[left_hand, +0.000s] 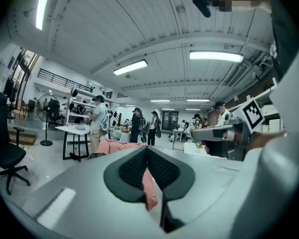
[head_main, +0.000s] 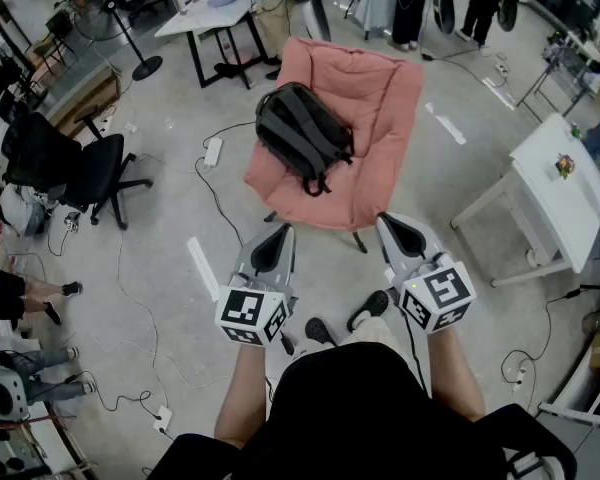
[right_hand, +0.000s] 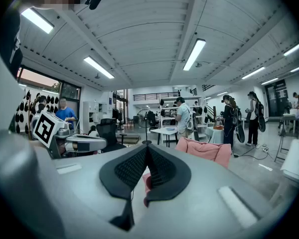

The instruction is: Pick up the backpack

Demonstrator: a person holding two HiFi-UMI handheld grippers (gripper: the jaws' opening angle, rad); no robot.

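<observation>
A dark backpack (head_main: 300,133) lies on the pink armchair (head_main: 385,98). The left gripper (head_main: 272,233) and right gripper (head_main: 397,223) hover before the chair, fingers (left_hand: 134,168) closed on nothing.

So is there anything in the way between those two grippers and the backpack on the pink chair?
Nothing visible. The backpack lies in the open on the seat of the pink chair; only floor and the seat's front edge separate it from the left gripper and the right gripper, both shut and empty.
</observation>
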